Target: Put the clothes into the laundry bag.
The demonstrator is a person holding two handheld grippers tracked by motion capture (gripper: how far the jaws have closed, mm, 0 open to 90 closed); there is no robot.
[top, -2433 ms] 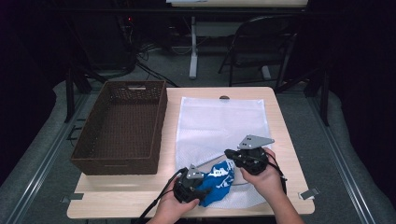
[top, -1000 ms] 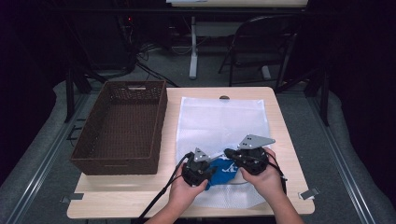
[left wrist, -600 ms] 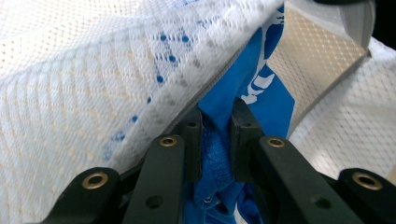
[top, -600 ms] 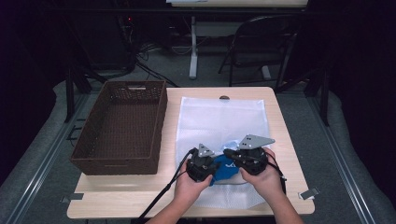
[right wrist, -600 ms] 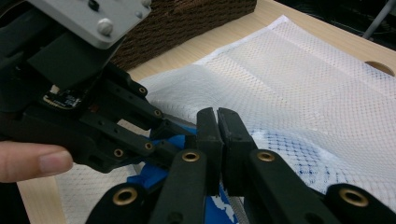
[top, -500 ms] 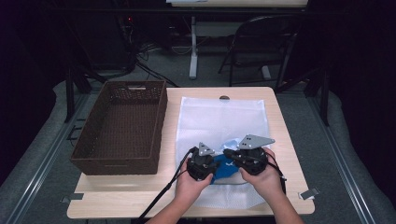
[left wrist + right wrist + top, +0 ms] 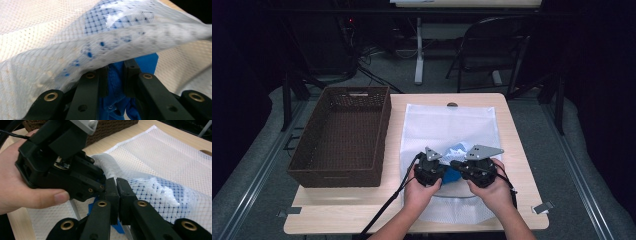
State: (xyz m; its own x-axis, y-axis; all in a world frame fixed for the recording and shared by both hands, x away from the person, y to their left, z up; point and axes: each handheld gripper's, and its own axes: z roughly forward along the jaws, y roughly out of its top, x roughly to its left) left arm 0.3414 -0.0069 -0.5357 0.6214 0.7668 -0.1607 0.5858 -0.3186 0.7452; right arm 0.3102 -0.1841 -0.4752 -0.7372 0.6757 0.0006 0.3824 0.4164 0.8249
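Flanking the mesh bag point(image 7: 451, 130), a wicker basket point(image 7: 343, 135) sits left

The mesh bag point(image 7: 451, 127) is a thin white netted cloth, see-through enough that the blue cloth point(image 7: 117, 85) inside it shows through; that blue cloth looks like soft, nubbly terry. The left gripper point(image 7: 115, 77) and right gripper point(image 7: 116, 192) are matt black plastic with small brass-coloured rivets, each topped by a dull grey metal plate. The basket point(image 7: 343, 135) is rough dark brown wicker weave, and the table point(image 7: 362, 200) is pale, smooth wood-grain with a low sheen.
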